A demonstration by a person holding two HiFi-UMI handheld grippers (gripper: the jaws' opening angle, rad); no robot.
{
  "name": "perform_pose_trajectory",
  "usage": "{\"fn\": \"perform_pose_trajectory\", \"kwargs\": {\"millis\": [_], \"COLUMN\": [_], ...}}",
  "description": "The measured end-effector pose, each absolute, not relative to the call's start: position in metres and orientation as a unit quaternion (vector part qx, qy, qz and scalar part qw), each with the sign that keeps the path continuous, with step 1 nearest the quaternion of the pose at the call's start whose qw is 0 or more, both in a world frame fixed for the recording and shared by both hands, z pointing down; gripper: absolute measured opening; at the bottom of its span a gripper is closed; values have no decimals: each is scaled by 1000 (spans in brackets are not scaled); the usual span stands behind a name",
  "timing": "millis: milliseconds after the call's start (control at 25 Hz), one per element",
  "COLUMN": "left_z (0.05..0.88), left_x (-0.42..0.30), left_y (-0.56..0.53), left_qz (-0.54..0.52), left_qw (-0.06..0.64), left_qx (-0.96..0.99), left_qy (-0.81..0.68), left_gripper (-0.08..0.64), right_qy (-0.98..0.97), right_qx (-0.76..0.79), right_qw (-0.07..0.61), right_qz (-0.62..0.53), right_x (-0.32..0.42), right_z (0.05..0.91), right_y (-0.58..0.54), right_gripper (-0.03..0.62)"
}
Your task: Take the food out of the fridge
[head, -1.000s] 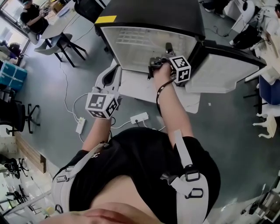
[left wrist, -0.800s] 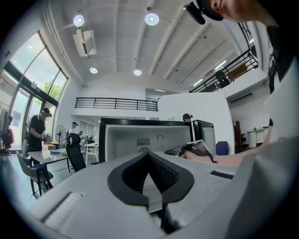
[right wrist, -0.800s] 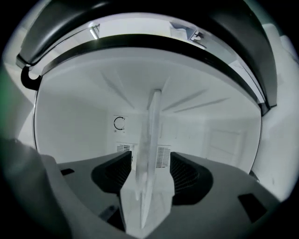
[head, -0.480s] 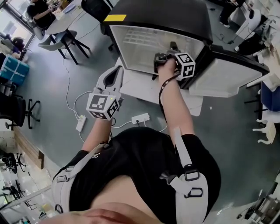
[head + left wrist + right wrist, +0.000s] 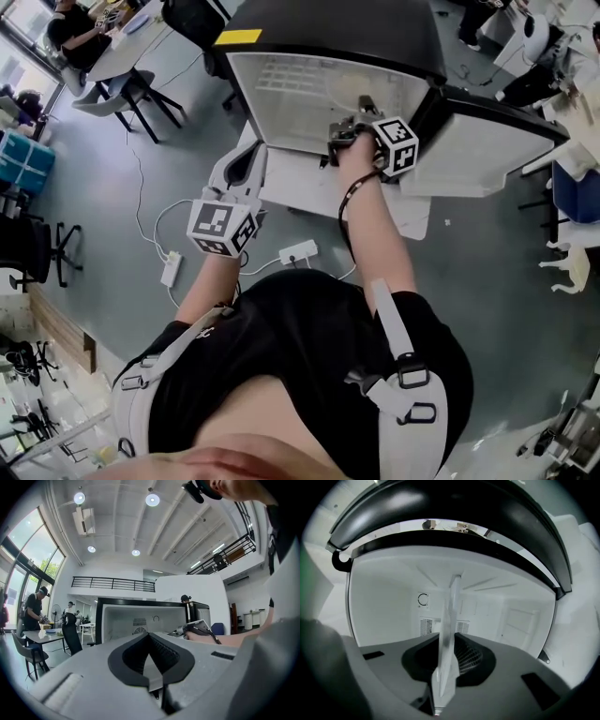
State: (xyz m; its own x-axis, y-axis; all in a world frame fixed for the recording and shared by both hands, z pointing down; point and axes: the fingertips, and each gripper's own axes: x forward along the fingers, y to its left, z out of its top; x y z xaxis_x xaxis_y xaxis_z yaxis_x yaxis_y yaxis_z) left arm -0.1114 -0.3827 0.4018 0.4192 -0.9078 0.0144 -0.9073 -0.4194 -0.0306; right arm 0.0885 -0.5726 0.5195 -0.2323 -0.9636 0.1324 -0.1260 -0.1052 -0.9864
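Grey office floor (image 5: pixel 94 216), desks (image 5: pixel 127 39) nearby, surrounds the open fridge (image 5: pixel 323 28).

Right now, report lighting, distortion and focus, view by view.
Head view: evenly lit, wide-angle bend, fridge interior bright. Left gripper view: fisheye circle, black corners, ceiling lamps flare. Right gripper view: dim, low contrast, pale sheet up close blurred.

Right gripper (image 5: pixel 453 590) jaws have just been closing. They stand together as a thin pale vertical fin at frame centre, with nothing distinct between them. Behind is the white fridge interior (image 5: pixel 384 597) — round dial (image 5: pixel 423 599) on the back wall left of centre, vent grilles (image 5: pixel 425 626) just below it. Black fridge rim (image 5: pixel 454 513) arcs across the top.
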Motion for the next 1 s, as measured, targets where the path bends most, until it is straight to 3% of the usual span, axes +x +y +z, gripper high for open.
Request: {"fn": "perform_pose_trajectory", "kwargs": {"millis": [240, 1000], "left_z": [403, 401], "left_x": [-96, -70], "left_y": [-377, -374], "left_qz": [-11, 12], "left_qw": [8, 2], "left_qx": [-855, -872], "left_qy": [519, 489], "left_gripper": [3, 3], "right_qy": [556, 599], "right_qx": [-472, -411], "right_qw": [388, 394], "right_qz": [-563, -564], "right_x": [94, 105], "right_z": [516, 498], "right_y": [-553, -452], "right_gripper": [32, 29]}}
